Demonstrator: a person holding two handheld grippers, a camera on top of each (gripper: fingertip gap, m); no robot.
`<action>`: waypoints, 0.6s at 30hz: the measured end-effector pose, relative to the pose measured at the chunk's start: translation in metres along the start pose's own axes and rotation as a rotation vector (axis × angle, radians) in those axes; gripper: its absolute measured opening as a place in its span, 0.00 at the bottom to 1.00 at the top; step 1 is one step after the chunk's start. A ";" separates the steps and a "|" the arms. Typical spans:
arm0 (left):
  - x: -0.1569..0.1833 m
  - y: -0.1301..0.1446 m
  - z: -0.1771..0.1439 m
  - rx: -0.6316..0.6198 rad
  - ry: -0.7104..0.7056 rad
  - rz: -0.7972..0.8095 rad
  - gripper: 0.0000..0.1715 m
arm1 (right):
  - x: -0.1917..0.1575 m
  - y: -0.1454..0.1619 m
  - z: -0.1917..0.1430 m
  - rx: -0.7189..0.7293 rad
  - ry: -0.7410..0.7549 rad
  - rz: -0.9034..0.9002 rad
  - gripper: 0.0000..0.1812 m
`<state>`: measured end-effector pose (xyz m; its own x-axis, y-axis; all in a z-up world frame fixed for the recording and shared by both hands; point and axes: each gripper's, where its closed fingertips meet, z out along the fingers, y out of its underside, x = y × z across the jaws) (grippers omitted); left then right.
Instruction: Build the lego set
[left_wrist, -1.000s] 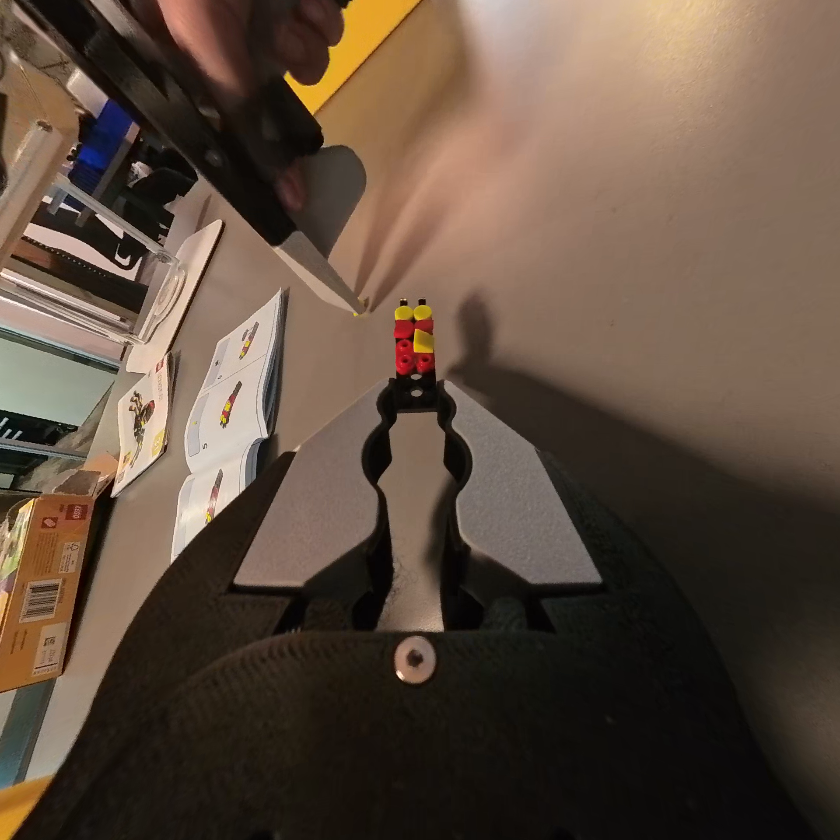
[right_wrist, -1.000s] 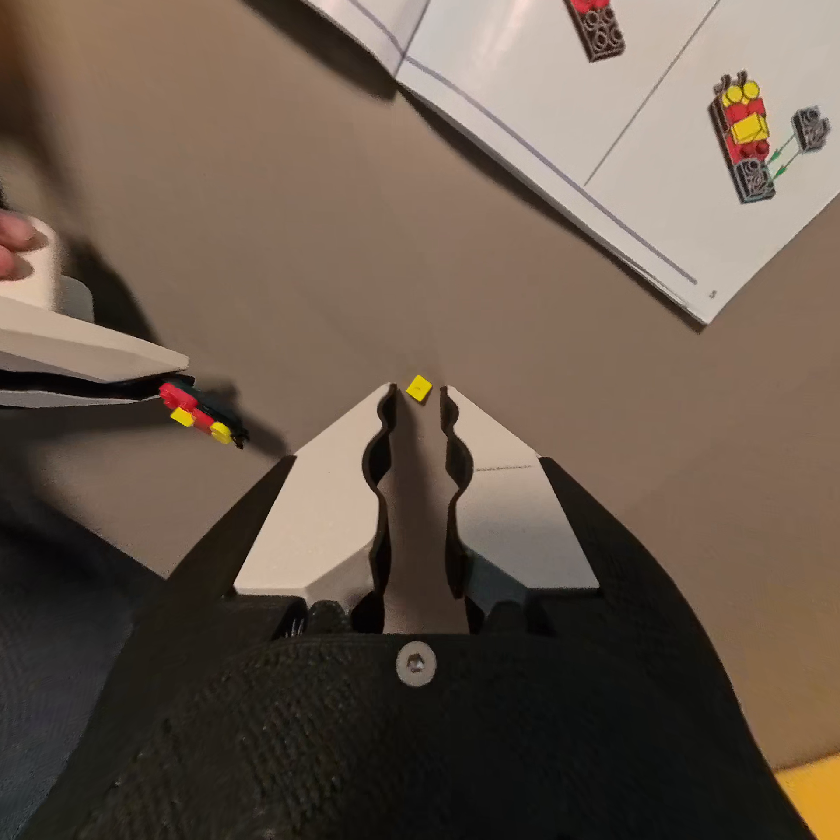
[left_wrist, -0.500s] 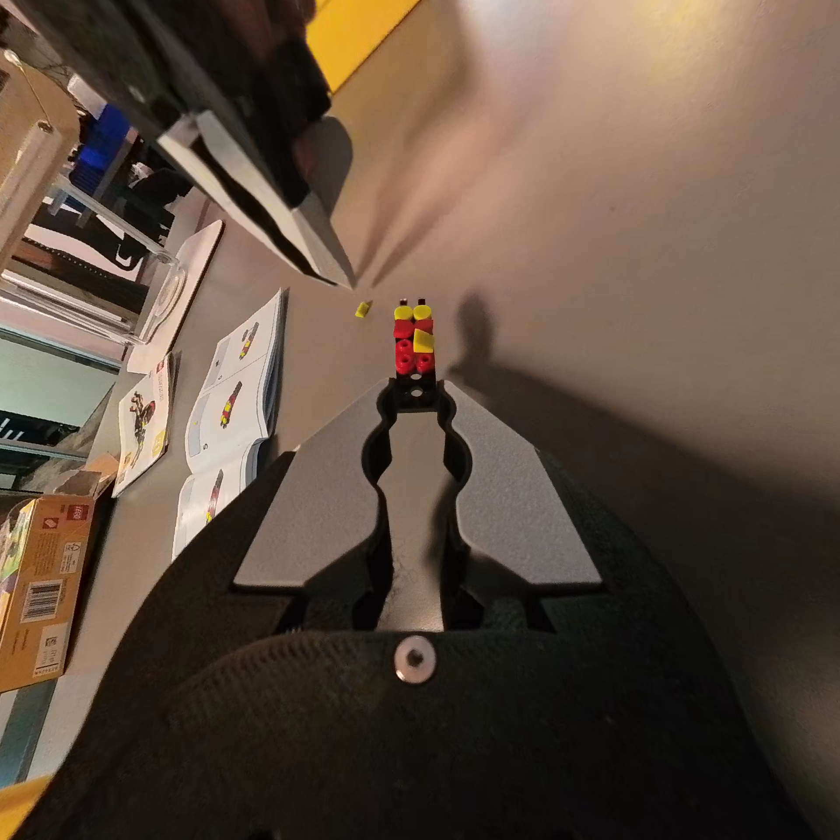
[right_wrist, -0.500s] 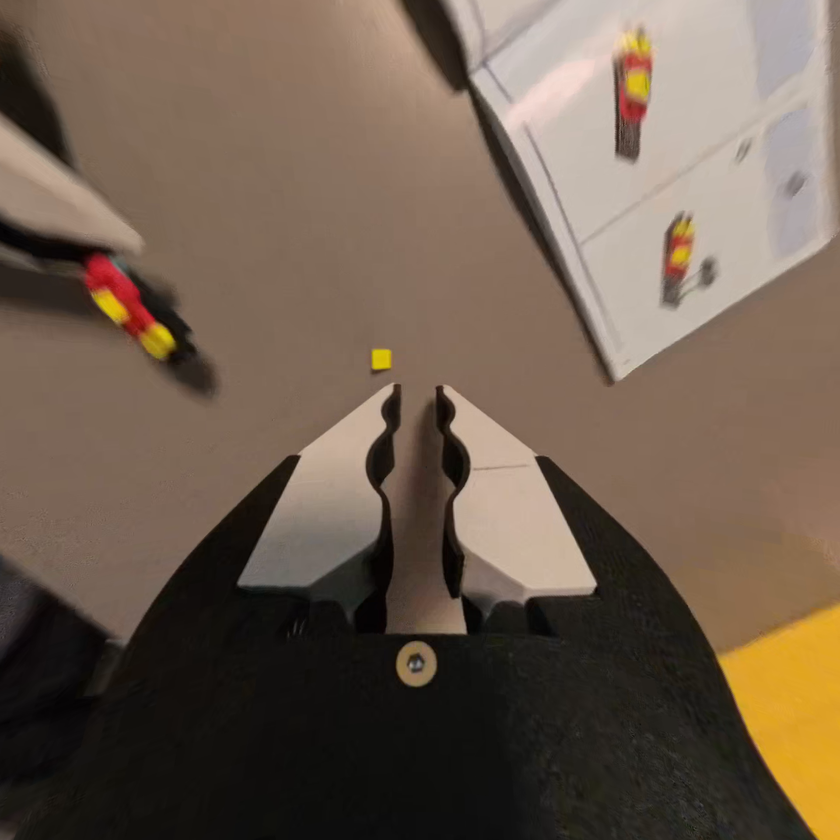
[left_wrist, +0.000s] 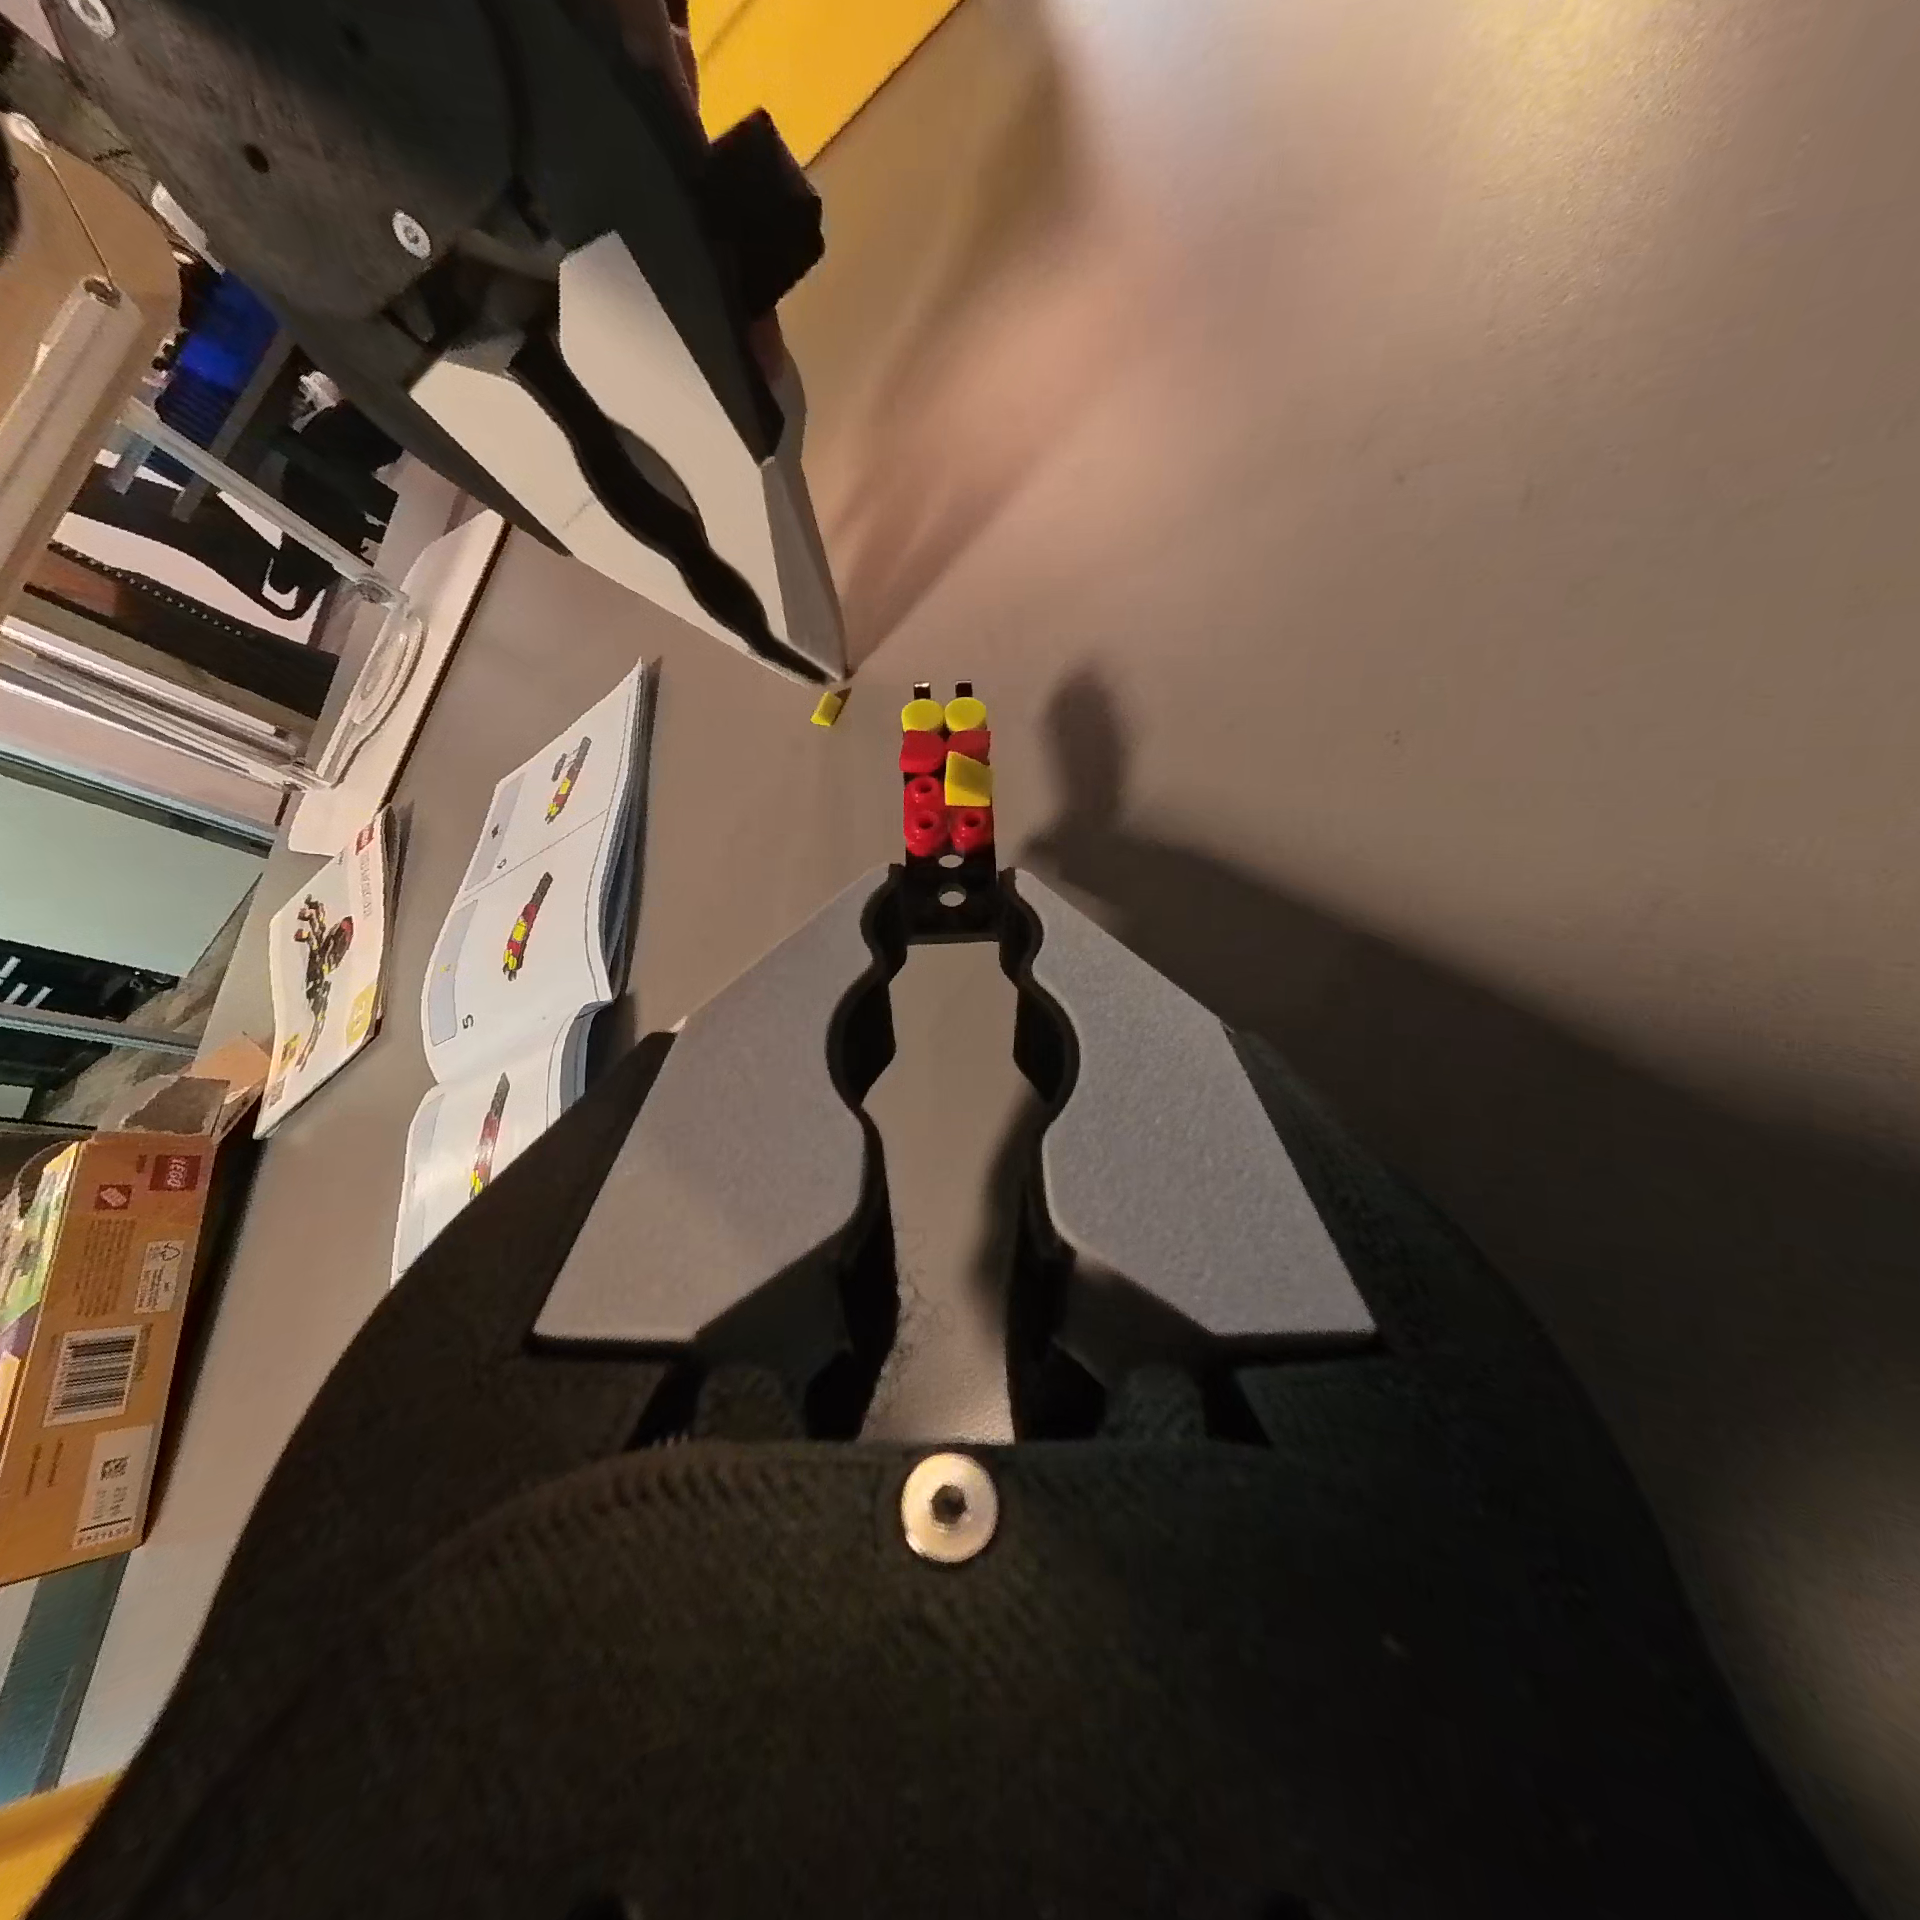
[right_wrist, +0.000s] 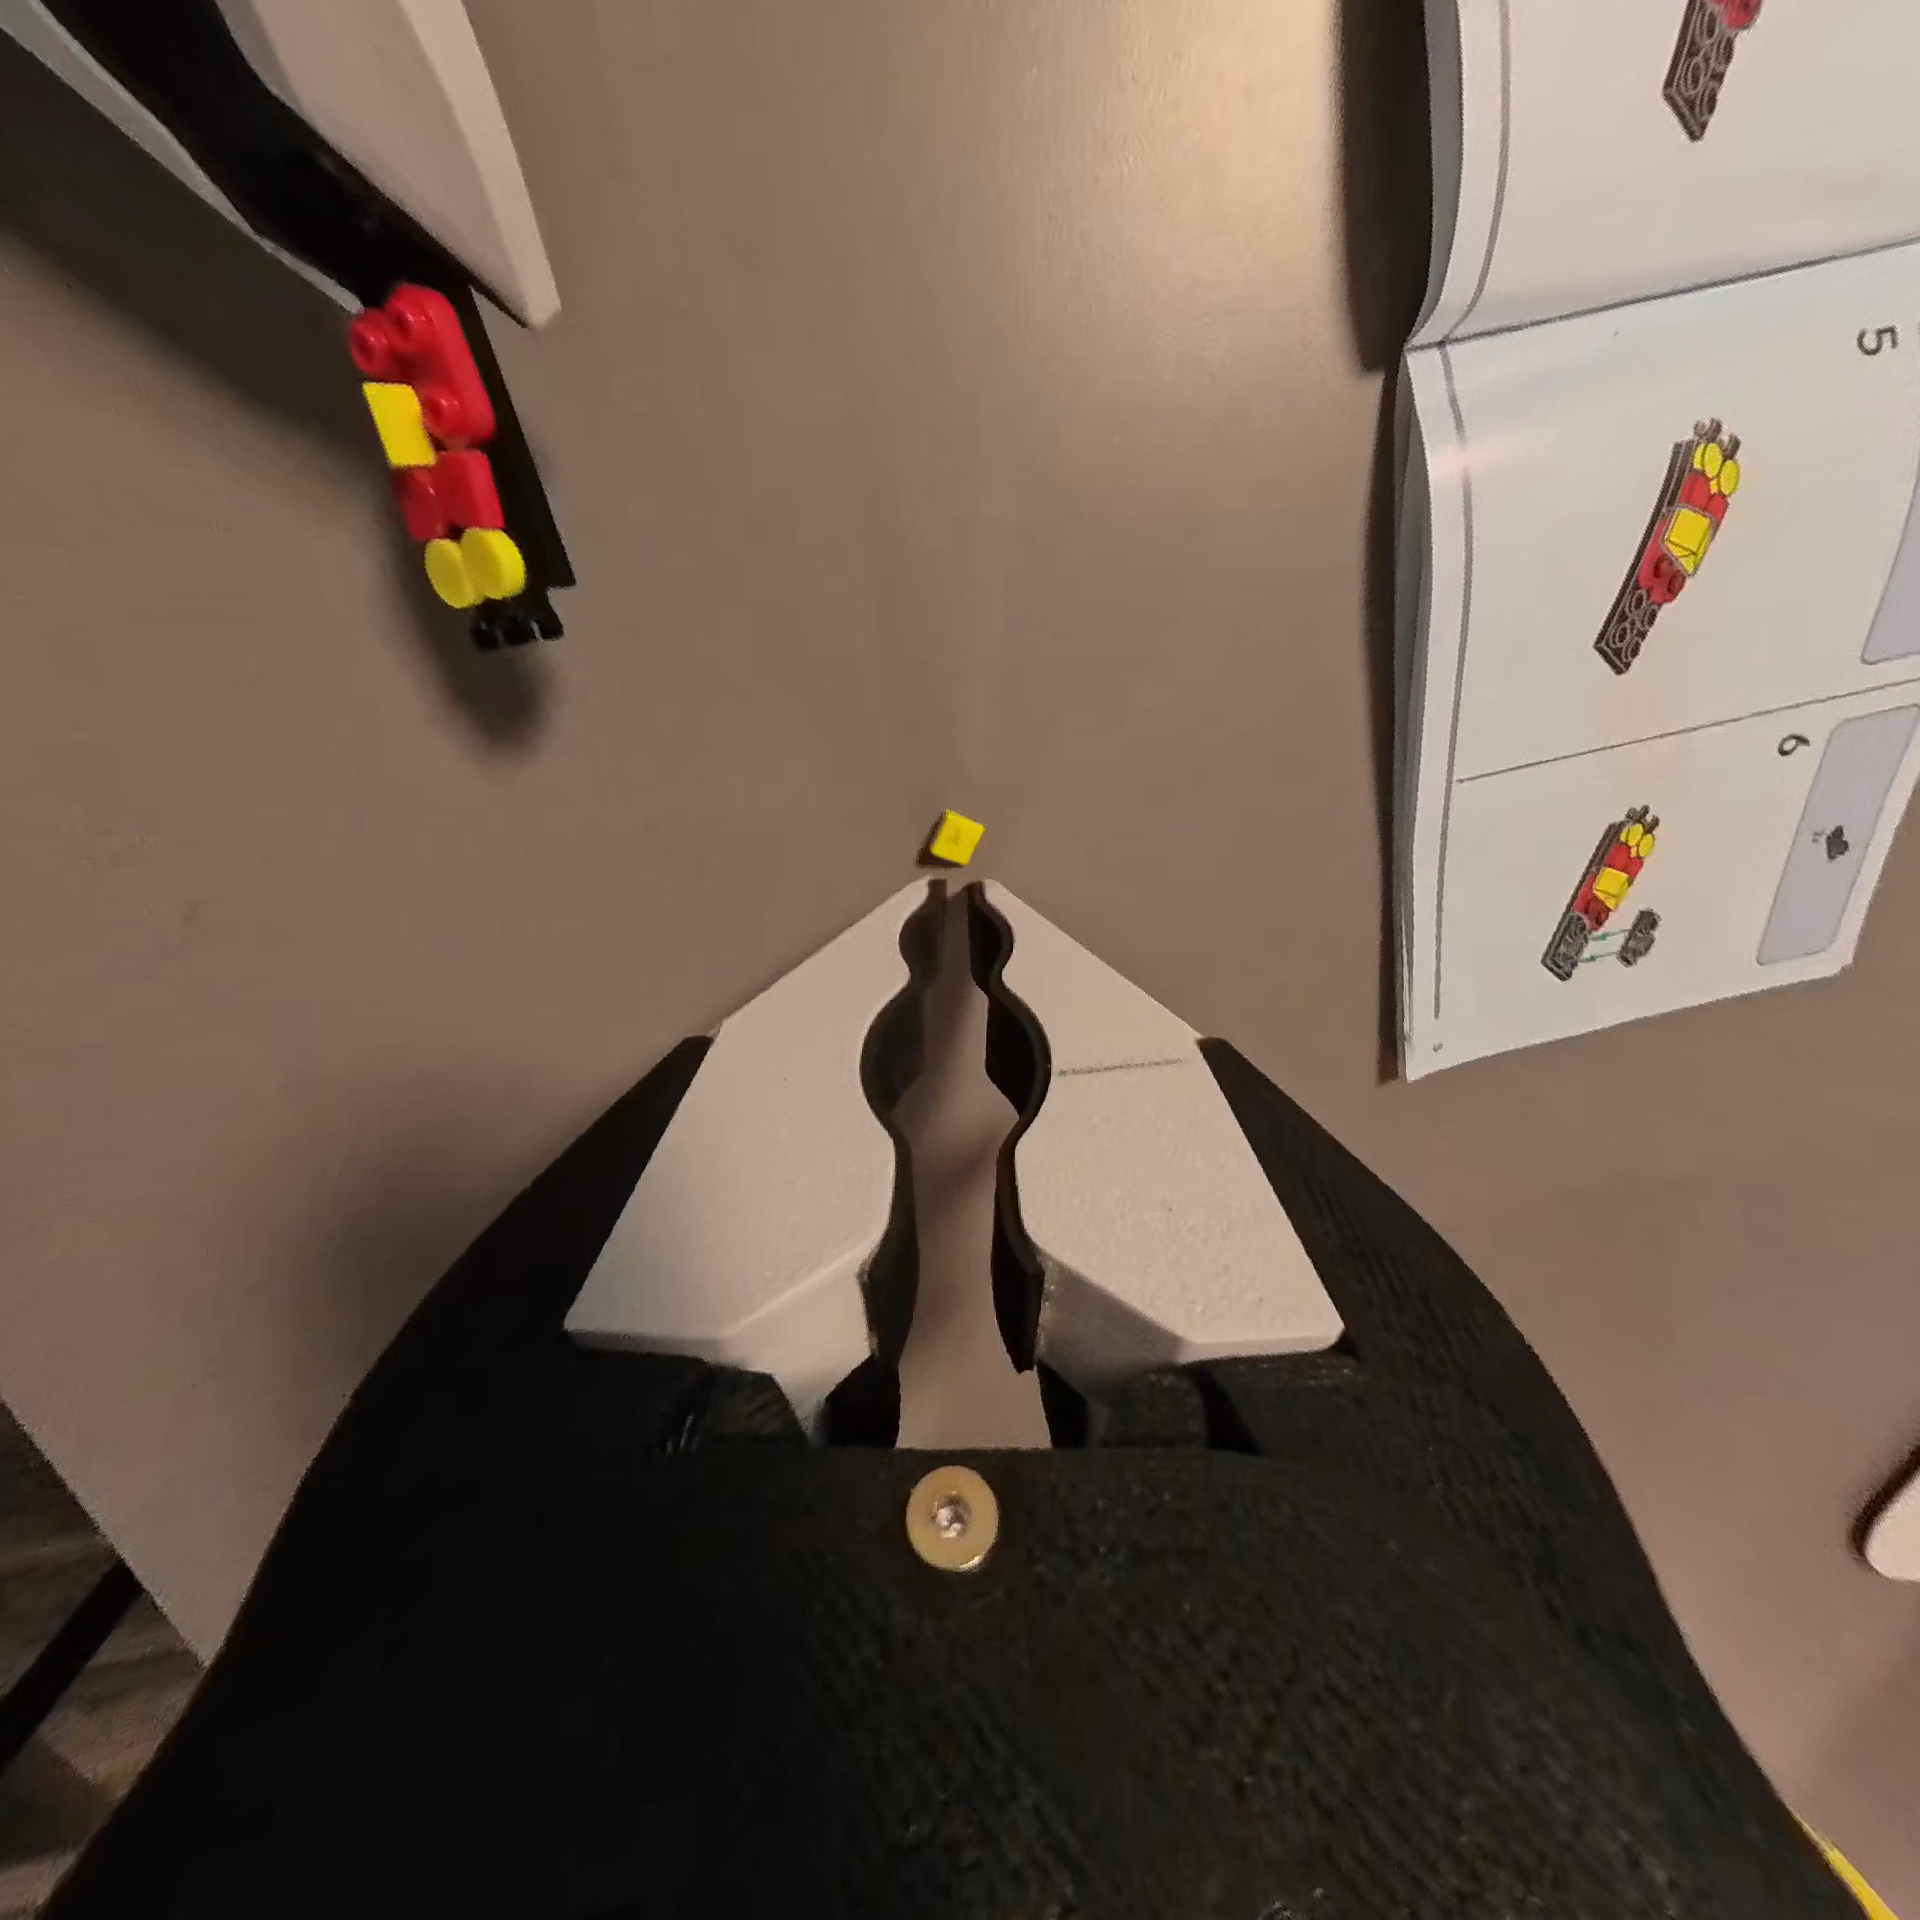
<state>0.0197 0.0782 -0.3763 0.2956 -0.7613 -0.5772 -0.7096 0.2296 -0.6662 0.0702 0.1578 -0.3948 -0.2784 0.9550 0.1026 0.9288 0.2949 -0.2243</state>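
1. Lego build, a long black plate topped with red and yellow pieces (left_wrist: 945, 790), sticks out forward from the left gripper (left_wrist: 951, 904), whose jaws pinch the plate's bare black end; that grip leaves the studded top free for the next piece. It is held near the grey-brown matte tabletop (right_wrist: 1091, 416), though whether its far end touches I cannot tell.

2. Small loose yellow square tile (right_wrist: 956, 837) lies flat on the tabletop, just beyond the tips of the right gripper (right_wrist: 953, 888) and just beside the build's far end. It looks like the next piece to go on.

3. That right gripper's jaws are nearly pressed together, a thin slit between the tips, pinching nothing. Pointed down at the tile, it seems poised to nudge or pick it, and would need to spread first to pick it.

4. Open white paper instruction booklet (right_wrist: 1662, 540) lies to the side, pages up, probably for reference.

5. Counts: one build, carrying two round yellow pieces, one yellow slope and at least three red pieces; one loose tile; two grippers; one open booklet, one closed printed leaflet (left_wrist: 327, 956), one brown cardboard box (left_wrist: 88, 1351).
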 end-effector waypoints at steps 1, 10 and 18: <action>0.000 0.000 0.000 0.000 0.000 0.000 0.09 | -0.002 -0.002 0.000 0.012 -0.014 0.008 0.01; 0.001 0.000 0.000 0.002 0.008 -0.004 0.09 | 0.006 -0.010 -0.004 0.091 0.012 0.015 0.01; 0.001 0.000 0.000 0.003 0.008 -0.003 0.09 | 0.001 -0.011 -0.006 0.045 -0.185 0.593 0.04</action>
<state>0.0200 0.0773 -0.3768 0.2921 -0.7668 -0.5716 -0.7072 0.2292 -0.6689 0.0609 0.1547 -0.3861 0.2400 0.9453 -0.2208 0.9283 -0.2900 -0.2327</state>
